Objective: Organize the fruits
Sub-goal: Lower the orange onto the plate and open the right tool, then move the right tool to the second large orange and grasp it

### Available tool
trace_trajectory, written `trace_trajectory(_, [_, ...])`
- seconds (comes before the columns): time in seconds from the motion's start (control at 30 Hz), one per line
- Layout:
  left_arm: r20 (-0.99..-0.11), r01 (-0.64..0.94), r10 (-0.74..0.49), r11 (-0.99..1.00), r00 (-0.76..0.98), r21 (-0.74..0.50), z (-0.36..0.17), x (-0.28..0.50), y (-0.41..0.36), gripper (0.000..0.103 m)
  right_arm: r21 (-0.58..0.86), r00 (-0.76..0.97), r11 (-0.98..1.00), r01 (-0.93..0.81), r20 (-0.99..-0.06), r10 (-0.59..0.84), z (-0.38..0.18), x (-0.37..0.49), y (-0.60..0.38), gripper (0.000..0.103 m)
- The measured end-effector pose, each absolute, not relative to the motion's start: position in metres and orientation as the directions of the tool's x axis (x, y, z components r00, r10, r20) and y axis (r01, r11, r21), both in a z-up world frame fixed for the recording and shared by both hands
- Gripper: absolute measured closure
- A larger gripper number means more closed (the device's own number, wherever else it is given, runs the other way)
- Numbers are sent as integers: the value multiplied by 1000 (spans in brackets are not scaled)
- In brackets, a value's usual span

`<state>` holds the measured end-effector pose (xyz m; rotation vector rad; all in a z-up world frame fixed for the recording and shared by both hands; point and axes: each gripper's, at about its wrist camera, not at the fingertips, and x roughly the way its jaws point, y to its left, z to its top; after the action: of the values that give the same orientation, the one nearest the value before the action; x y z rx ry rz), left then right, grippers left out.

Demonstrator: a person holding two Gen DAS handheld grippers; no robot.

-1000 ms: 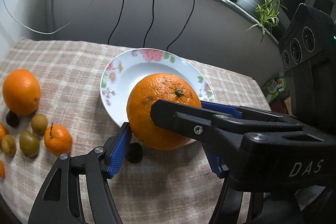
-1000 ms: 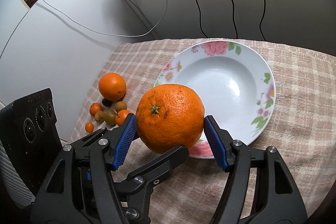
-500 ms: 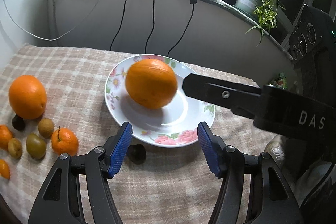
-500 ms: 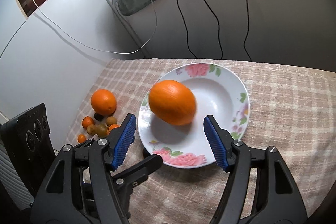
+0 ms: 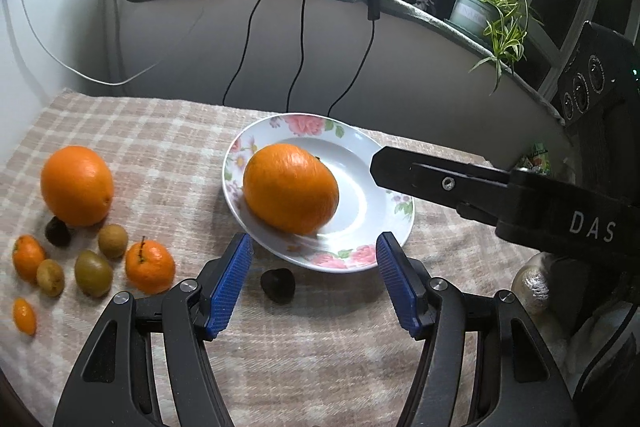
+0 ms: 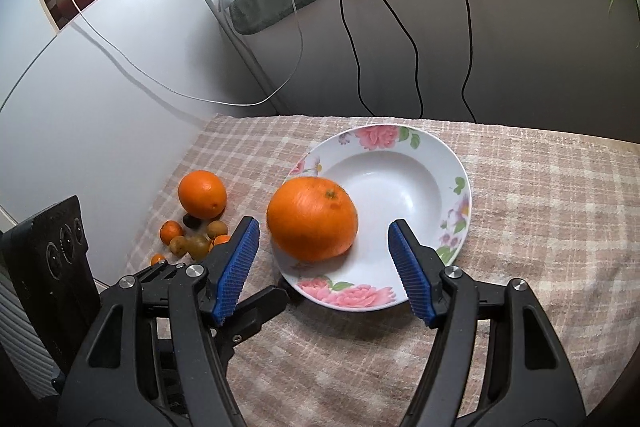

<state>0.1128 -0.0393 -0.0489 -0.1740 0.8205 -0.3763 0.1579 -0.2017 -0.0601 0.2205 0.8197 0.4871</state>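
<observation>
At the far left of the checked tablecloth [image 5: 160, 147] a second large orange [image 5: 77, 185] sits outside the plate, with a cluster of small fruit nearer the camera: a dark round fruit [image 5: 58, 231] touching its near side, a small mandarin [image 5: 28, 256], three brownish-green kiwi-like fruits [image 5: 93, 272], a stemmed mandarin [image 5: 150, 265] and a tiny kumquat [image 5: 24, 315] nearest of all. Moving right, the left gripper [image 5: 314, 279] hovers over the cloth with its blue-padded fingers [image 5: 229, 285] spread apart and nothing between them; a small dark fruit [image 5: 278, 285] lies on the cloth in the gap, just off the near rim of the plate. Beyond it, the floral plate [image 5: 384, 219] holds the big orange [image 5: 291, 187], which rests on the left part of the dish, against the inner slope near the left rim; in the right wrist view the same orange [image 6: 312, 223] lies at the plate's [image 6: 452, 203] near-left side, its stem scar facing up. The right gripper [image 6: 324, 267] is also spread wide, its blue pads [image 6: 409, 273] on either side of the plate's near edge and clear of the orange, gripping nothing. In the left wrist view one of its black fingers [image 5: 440, 183] reaches in from the right above the plate's right rim. Far right, on the ledge, stands a potted spider plant [image 5: 486, 7]; black cables [image 5: 296, 39] hang down the wall behind the table.
</observation>
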Motion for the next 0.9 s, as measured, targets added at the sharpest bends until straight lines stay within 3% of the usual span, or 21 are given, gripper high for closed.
trace_trajectory(0.17, [-659, 259, -391, 920, 643, -293, -44, 108, -32, 37, 365, 579, 866, -341, -645, 499, -58, 155, -196, 33])
trace_trajectory(0.47, [-660, 211, -350, 936, 665, -283, -42, 108, -3, 31, 358, 564, 848, -390, -636, 527, -53, 156, -175, 18])
trace_trajectory(0.9, [-696, 84, -254, 960, 672, -269, -52, 118, 62, 24, 395, 484, 813, -427, -660, 575, -60, 178, -135, 17])
